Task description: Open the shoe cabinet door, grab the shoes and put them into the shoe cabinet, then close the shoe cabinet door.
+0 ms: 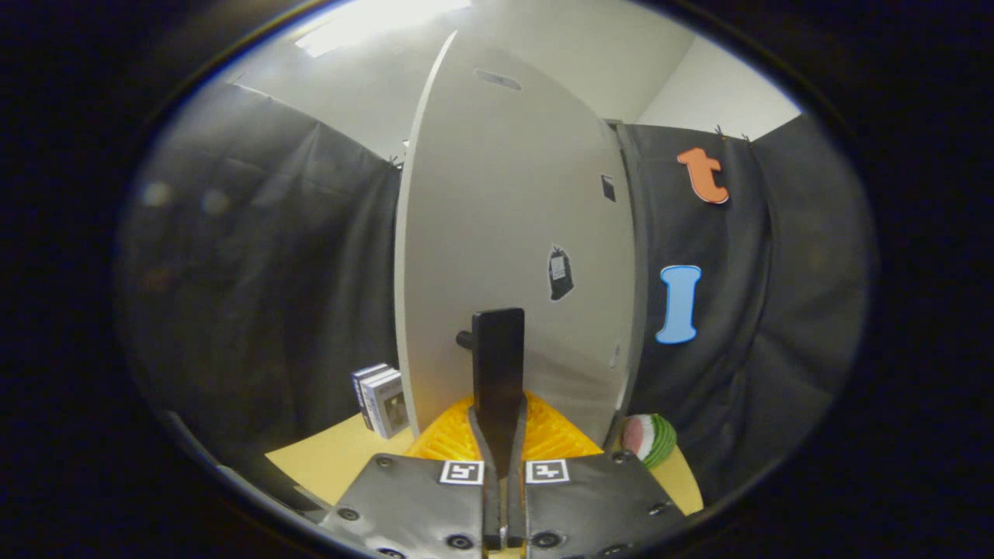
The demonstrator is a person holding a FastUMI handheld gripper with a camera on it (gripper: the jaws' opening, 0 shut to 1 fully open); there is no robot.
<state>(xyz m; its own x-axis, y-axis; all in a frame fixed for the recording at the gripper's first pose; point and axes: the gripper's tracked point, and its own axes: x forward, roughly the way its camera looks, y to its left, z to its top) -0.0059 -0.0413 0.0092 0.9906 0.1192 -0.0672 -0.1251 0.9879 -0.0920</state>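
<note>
On the left, two small boxes [380, 400] stand upright on the yellow tabletop [334, 462], just beside the door's free edge. The cabinet door [497, 225] is a tall pale flat panel straight ahead, seen nearly face on; whether it is closed or part open I cannot tell. A dark upright handle [498, 361] stands off it on a short peg [464, 339], and the gripper [498, 435] has its fingers pressed together with the handle's lower end between the tips, so I judge it pinched on the handle, though contact is hard to confirm. Under the fingers lies an orange ribbed thing [547, 435], possibly a mat. To the right, by the door's hinge side, sits a round green, white and pink object [651, 439], perhaps a toy melon slice.

The door looks stiff, smooth and light to moderate in weight; it should swing on its hinges rather than flex. The handle is the one sound place to hold: thin, rigid, likely slick, so a firm pinch low on it and a pull following the door's arc suits best. Any shoes are out of view
</note>
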